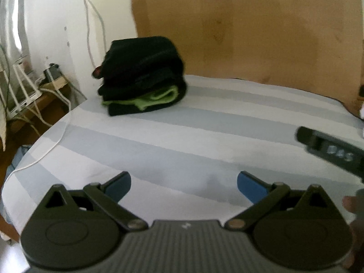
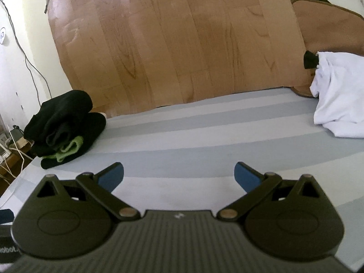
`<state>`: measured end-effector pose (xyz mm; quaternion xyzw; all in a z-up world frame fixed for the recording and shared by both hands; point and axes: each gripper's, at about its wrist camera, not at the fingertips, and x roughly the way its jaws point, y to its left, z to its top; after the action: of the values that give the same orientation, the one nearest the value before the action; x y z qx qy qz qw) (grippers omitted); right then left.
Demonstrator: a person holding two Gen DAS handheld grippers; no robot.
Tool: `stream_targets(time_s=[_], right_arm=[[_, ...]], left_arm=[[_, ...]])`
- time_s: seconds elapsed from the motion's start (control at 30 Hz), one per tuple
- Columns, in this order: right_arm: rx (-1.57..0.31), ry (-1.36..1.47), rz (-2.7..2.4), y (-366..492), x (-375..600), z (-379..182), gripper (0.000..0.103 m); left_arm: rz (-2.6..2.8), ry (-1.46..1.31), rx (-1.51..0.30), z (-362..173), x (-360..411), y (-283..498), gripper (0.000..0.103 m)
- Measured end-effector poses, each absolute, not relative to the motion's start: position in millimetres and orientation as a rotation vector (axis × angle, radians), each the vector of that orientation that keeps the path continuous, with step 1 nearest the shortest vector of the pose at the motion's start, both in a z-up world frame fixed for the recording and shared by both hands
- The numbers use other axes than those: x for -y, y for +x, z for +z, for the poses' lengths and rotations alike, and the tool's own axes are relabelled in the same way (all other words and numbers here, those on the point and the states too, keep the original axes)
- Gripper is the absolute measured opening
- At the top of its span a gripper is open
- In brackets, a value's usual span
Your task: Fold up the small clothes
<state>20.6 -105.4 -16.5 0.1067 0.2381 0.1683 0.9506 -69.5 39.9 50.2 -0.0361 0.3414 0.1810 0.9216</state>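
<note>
A stack of folded dark clothes with a green piece in it [image 1: 143, 77] lies at the far left corner of the striped bed; it also shows in the right wrist view [image 2: 66, 129]. A crumpled white garment [image 2: 339, 97] lies at the far right of the bed, with a small black piece [image 2: 310, 60] at its top. My left gripper [image 1: 184, 187] is open and empty above the striped sheet [image 1: 204, 132]. My right gripper [image 2: 179, 177] is open and empty too, over the sheet [image 2: 204, 136]. Part of the right gripper's body [image 1: 329, 152] shows at the right in the left wrist view.
A wood-patterned board [image 2: 177, 41] stands behind the bed. A brown cushion [image 2: 327, 25] lies at the back right. Left of the bed is a white wall with cables [image 1: 95, 18] and a low wooden shelf with chargers [image 1: 45, 84].
</note>
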Motion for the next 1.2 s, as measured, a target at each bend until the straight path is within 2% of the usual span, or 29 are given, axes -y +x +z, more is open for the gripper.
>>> stream_targets(time_s=[0.43,1.2], right_arm=[[-0.507,0.24,0.359,24,110,-16,0.103],[-0.512,0.244,0.36,24,107,-16,0.103]], left_arm=[[0.289,-0.038,-0.717,52,-11,-73,0.103],[0.26,-0.067,-0.803,35,-15,-91,0.103]])
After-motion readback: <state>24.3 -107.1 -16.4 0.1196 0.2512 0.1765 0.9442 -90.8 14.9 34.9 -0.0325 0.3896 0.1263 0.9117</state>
